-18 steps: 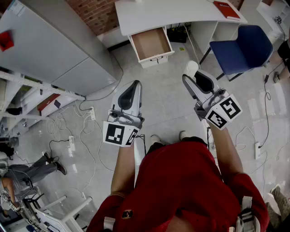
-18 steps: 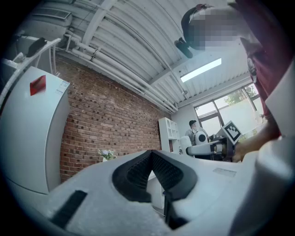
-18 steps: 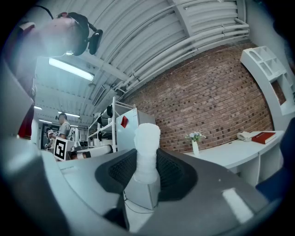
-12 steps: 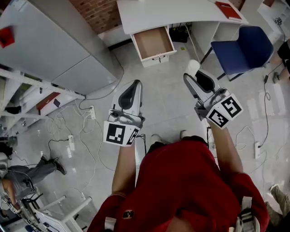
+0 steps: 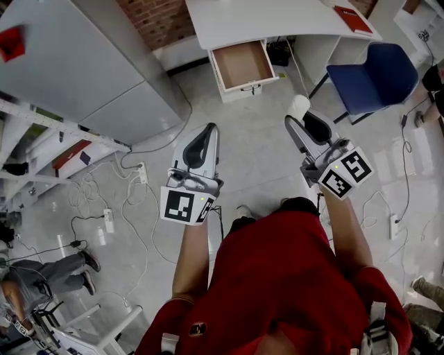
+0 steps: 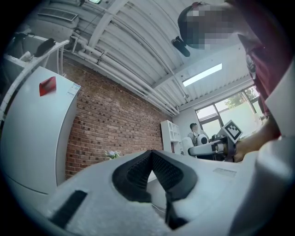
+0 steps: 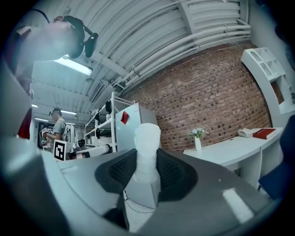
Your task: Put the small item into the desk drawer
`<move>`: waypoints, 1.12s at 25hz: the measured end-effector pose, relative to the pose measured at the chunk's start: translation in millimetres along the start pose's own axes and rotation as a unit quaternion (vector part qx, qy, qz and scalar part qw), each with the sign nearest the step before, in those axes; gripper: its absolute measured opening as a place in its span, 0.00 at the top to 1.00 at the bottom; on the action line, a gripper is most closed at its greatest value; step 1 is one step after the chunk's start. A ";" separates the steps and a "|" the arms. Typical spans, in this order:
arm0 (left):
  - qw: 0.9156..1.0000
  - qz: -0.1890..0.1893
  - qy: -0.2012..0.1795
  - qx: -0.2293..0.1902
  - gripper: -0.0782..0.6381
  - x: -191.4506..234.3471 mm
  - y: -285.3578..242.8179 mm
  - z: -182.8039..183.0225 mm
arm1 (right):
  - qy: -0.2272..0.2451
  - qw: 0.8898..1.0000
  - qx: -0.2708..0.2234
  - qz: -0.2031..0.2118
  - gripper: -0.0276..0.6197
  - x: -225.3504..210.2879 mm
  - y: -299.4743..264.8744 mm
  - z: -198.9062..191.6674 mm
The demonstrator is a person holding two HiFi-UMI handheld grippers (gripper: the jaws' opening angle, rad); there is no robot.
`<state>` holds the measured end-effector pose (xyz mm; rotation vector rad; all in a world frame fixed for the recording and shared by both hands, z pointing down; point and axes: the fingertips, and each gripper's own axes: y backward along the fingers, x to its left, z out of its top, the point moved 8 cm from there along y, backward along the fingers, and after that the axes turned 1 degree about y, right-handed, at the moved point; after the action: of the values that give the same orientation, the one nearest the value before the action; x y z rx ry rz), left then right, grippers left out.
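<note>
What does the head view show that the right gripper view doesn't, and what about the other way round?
Head view only: the brown inside of the open desk drawer, and the black-and-white marker cube on the right gripper. Right gripper view only: a small white vase of flowers on the white desk, and a person by metal shelves. Both: the right gripper shut on the small white cylindrical item, that desk, and the red book on it.

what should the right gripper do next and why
Probably carry the right gripper forward toward the drawer: its jaws clamp the white item, and the drawer stands open and looks bare, some way ahead across the floor.
</note>
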<state>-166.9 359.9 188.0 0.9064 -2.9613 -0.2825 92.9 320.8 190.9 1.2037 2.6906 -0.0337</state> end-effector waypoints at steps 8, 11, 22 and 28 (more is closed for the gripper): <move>1.000 0.001 0.009 -0.003 0.89 34.2 13.4 -3.7 | 0.009 1.000 0.014 -0.015 0.73 14.1 -20.8 -3.7; 1.000 -0.002 0.007 -0.006 0.89 41.0 10.5 -4.7 | 0.012 1.000 0.012 -0.018 0.73 11.5 -25.8 -2.8; 0.999 0.024 -0.030 0.012 0.89 76.9 -75.0 -30.0 | 0.007 1.000 0.003 0.007 0.73 -78.3 -83.8 -7.8; 0.998 0.037 -0.049 0.032 0.89 107.6 -164.3 -54.1 | 0.030 0.999 0.017 0.027 0.73 -164.2 -137.3 -5.5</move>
<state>-160.9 157.4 208.8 0.8087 -3.1032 -0.2372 97.1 108.5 218.7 1.3059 2.7178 -0.0363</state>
